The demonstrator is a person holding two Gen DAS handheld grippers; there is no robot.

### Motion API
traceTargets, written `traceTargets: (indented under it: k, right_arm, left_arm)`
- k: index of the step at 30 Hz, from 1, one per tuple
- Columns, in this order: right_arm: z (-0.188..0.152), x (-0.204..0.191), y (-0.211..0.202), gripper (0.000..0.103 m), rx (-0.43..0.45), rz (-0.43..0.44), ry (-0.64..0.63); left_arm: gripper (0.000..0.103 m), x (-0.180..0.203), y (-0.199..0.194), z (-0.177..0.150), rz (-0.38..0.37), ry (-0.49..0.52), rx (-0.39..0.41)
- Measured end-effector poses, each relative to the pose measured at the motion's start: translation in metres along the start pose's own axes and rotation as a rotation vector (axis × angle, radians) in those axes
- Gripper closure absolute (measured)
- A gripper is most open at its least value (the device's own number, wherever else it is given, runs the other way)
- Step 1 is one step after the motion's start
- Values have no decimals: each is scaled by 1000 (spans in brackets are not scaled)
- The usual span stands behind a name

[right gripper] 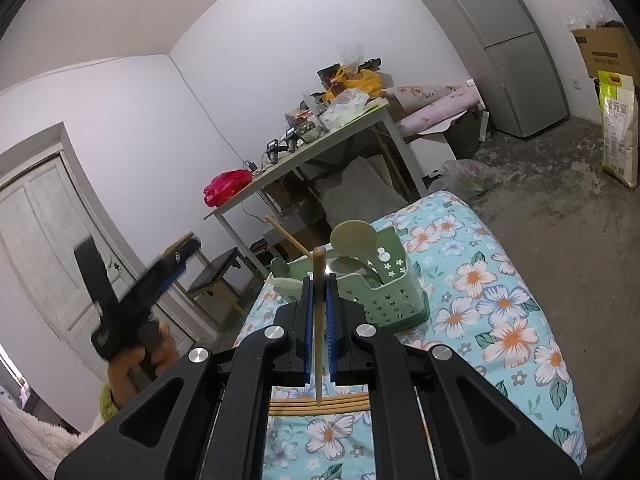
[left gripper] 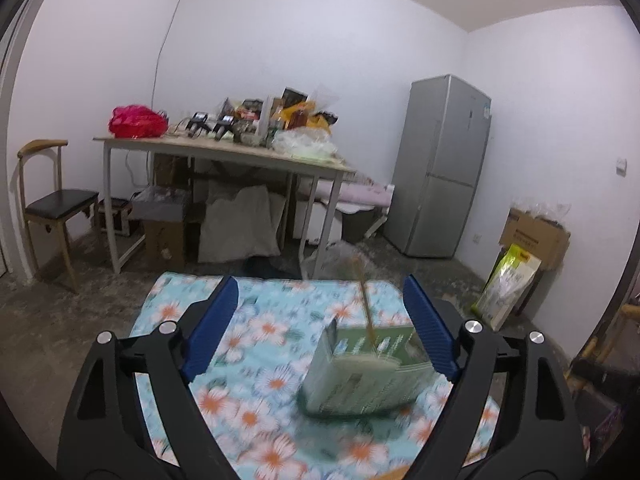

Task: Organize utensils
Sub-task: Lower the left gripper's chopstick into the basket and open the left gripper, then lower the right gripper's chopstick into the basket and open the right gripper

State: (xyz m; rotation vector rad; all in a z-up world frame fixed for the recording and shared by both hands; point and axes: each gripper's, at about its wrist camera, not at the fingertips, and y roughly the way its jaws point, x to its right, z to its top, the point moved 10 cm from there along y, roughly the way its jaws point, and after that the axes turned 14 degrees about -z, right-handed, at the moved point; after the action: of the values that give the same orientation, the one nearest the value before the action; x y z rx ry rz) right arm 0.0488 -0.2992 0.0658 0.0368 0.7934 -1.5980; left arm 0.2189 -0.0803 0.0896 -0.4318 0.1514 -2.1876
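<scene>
Blue floral cloth (right gripper: 492, 304) over the work surface, green utensil caddy (right gripper: 394, 288) on it holding spoons and a chopstick, left gripper (left gripper: 320, 328) spread wide and empty, right gripper (right gripper: 319, 304) pinching one upright chopstick (right gripper: 319, 320), loose chopsticks (right gripper: 320, 406) lying beneath, cluttered table (left gripper: 224, 152), grey fridge (left gripper: 444, 168), bare white walls.

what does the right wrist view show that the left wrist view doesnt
Only the right wrist view shows the right tongs shut on a chopstick, loose chopsticks lying on the cloth beneath, a white door, and the hand holding the left tool.

Only the left wrist view shows the left tongs open with nothing between them.

Both show the green utensil basket, the floral cloth, the cluttered table and the fridge.
</scene>
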Motion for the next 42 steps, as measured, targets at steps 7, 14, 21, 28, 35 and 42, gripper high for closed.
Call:
traceTargets:
  k: [7, 14, 21, 28, 35, 42]
  right_arm:
    - [21, -11, -6, 97, 42, 13, -30]
    - [74, -29, -21, 97, 144, 55, -84]
    - [128, -56, -30, 97, 253, 95, -142]
    - [145, -76, 10, 97, 250, 45, -224]
    - [137, -83, 70, 97, 175, -27, -301]
    - [110, -76, 127, 95, 24, -69, -338]
  left_arm:
    - [20, -22, -18, -40, 45, -29, -66]
    - [18, -27, -30, -57, 61, -43, -85]
    - [15, -25, -39, -55, 68, -16, -68]
    - [15, -30, -41, -57, 78, -17, -80]
    - [14, -36, -44, -60, 91, -22, -85]
    - [14, -39, -44, -62, 94, -33, -91]
